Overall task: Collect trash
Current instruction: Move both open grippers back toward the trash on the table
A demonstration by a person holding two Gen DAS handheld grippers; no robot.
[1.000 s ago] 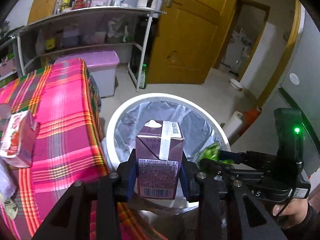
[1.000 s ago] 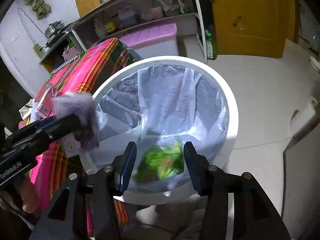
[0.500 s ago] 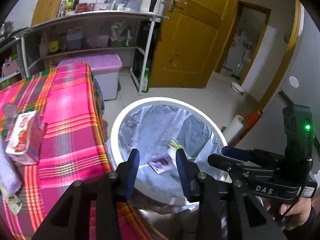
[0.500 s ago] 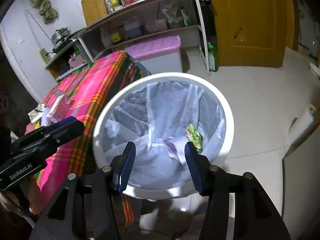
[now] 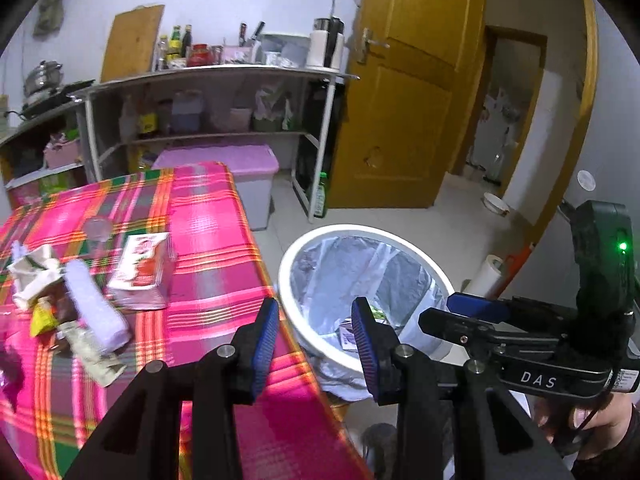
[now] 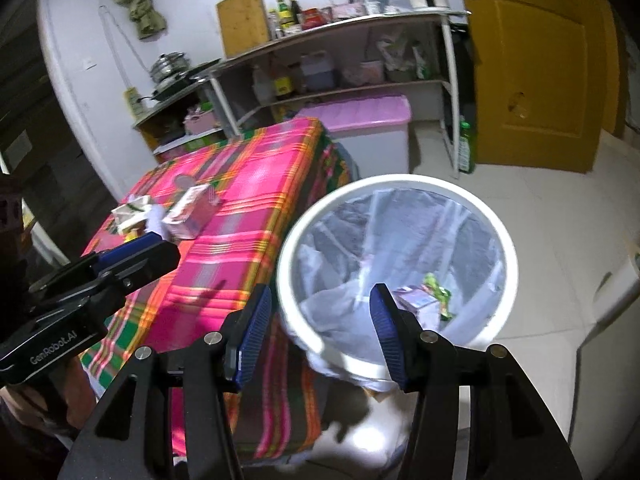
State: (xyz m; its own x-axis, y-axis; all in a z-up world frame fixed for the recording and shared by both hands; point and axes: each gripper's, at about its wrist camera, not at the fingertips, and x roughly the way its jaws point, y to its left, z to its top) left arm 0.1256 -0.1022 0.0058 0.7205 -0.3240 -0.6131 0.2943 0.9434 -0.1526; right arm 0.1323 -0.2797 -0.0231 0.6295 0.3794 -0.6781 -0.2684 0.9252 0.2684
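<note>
A purple carton and a green wrapper lie at the bottom of the lined white bin, which stands on the floor against the plaid-clothed surface. The left gripper and right gripper both hold their fingers parted and empty. The step in hand is judged a return for more trash: a red-and-white carton, a white roll and crumpled wrappers lie clustered together, nothing barring approach, though a clean single grasp is harder.
</note>
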